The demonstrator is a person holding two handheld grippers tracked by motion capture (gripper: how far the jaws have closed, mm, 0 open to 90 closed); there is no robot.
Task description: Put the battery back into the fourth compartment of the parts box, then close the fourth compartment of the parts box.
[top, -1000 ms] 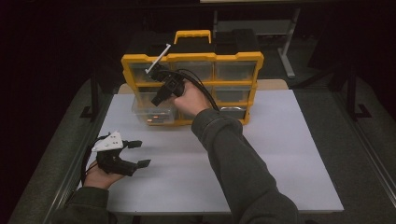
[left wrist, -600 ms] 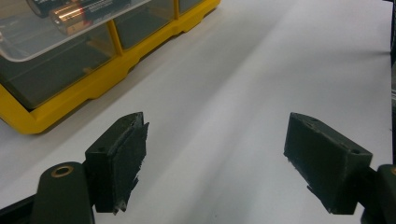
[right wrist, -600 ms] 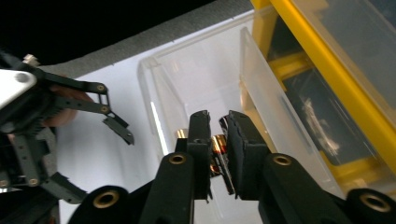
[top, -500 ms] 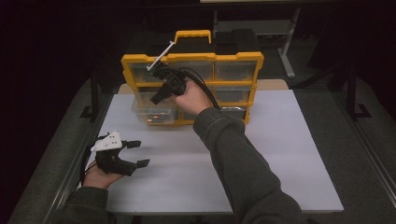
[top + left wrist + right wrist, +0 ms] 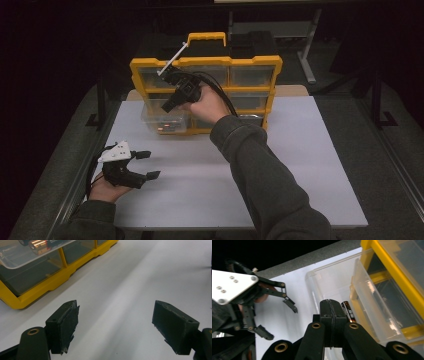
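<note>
A yellow organizer (image 5: 210, 61) with clear drawers stands at the back of the white table. One clear drawer (image 5: 165, 120) is pulled out at its lower left, with a battery (image 5: 348, 311) lying in it. My right gripper (image 5: 168, 106) hangs over that drawer, pointing down; its jaws (image 5: 331, 308) are shut with nothing between them. The left gripper (image 5: 145, 165) rests in a hand at the table's front left, open and empty (image 5: 115, 327). Batteries (image 5: 37, 243) in the clear drawer show beyond it.
The white table top (image 5: 300, 165) spreads to the right and front of the organizer. The organizer's yellow base (image 5: 37, 293) lies close ahead of the left gripper. The left gripper (image 5: 279, 315) also appears open beside the drawer. Dark floor surrounds the table.
The right hand and gripper have shifted only slightly above the pulled-out drawer. The left gripper has stayed where it was, still open.
</note>
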